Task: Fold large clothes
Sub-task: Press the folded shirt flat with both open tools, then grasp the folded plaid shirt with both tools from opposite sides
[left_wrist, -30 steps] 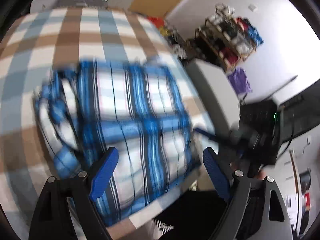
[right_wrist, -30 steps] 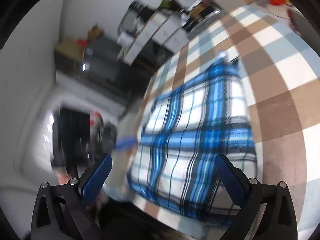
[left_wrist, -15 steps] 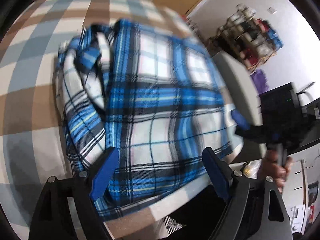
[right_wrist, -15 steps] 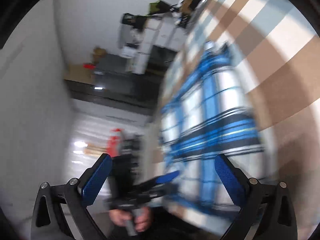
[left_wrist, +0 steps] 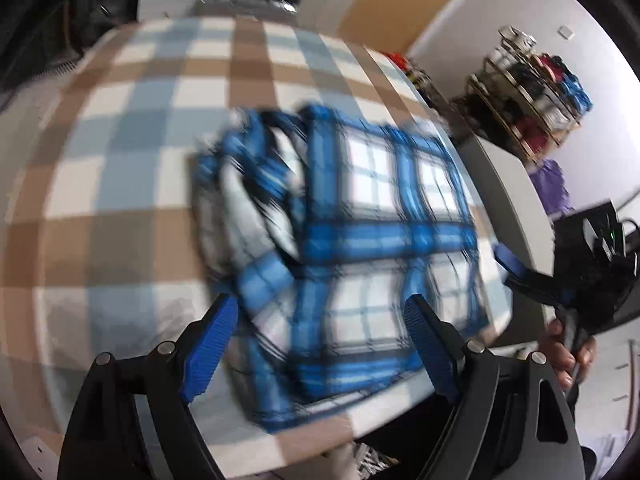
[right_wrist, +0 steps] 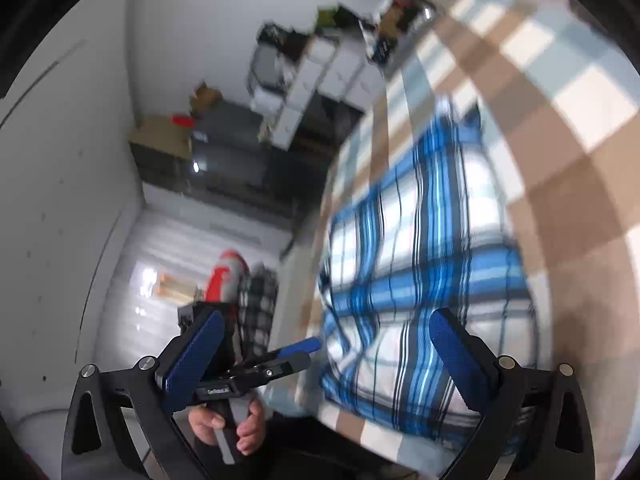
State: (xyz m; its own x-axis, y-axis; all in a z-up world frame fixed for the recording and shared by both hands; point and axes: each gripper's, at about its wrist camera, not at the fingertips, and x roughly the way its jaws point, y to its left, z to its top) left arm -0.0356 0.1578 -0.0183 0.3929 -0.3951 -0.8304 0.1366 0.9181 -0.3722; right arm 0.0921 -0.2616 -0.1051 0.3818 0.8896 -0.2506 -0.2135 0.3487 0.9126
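Note:
A blue, white and black plaid shirt lies folded into a rough rectangle on the checked bedcover; it also shows in the right wrist view. My left gripper is open and empty, held above the shirt's near edge. My right gripper is open and empty, off the bed's edge beside the shirt. Each gripper shows in the other's view, hand-held: the right one and the left one.
The bed's near edge runs below the shirt. A shelf of clothes stands against the white wall on the right. Cabinets and boxes line the far wall. A grey unit stands beside the bed.
Both grippers have drawn back from the shirt and swung about; the shirt lies as before. The views are blurred by motion.

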